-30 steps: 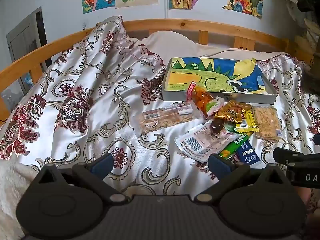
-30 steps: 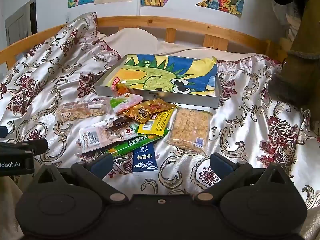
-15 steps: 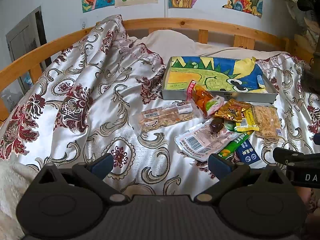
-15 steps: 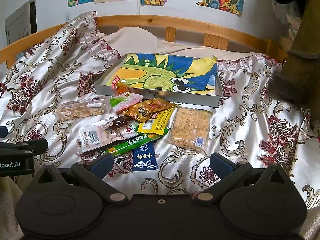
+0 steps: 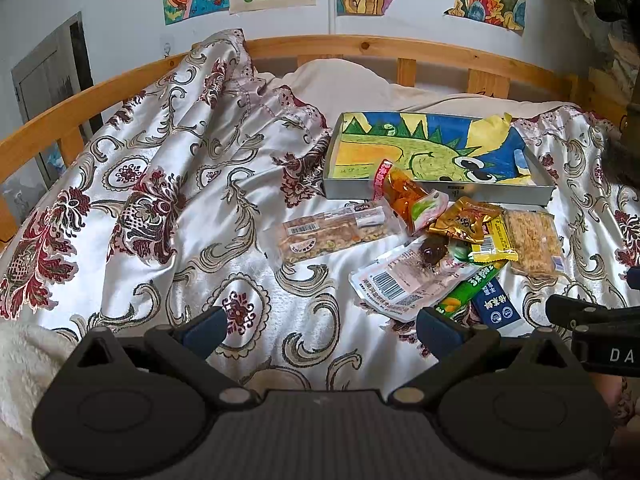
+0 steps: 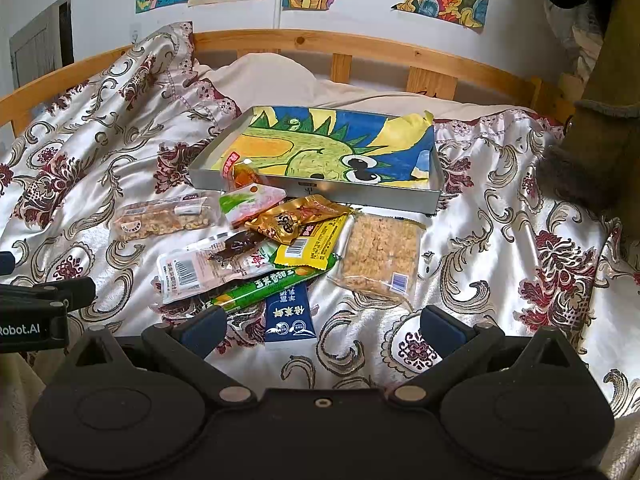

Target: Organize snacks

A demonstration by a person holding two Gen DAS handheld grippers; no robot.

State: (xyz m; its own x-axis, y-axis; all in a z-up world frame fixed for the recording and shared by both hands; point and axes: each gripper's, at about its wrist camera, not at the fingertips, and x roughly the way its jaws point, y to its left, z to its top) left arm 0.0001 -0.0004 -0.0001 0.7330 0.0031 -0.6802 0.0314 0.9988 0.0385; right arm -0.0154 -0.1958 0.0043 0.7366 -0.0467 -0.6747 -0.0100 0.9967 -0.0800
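Snack packets (image 6: 280, 248) heaped on satin floral bedspread (image 5: 160, 200), just ahead of both tongs; shallow grey dragon-lined tray (image 6: 436, 184) beyond, empty. Left tongs (image 5: 320, 326) and right tongs (image 6: 322, 326) wide, holding nothing. Sorting unstarted, likely; next: grasp nearest navy sachet (image 6: 290, 316).

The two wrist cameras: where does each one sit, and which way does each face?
Left wrist: on the left gripper, low over the floral satin bedspread, facing the wooden headboard; its open dark fingers show, the right gripper at the right edge.
Right wrist: on the right gripper, same heading, nearer the clear crispy-rice packet; its open fingers show, the left gripper at the left edge.
Shared: the grey dinosaur-lined tray and the snack pile.
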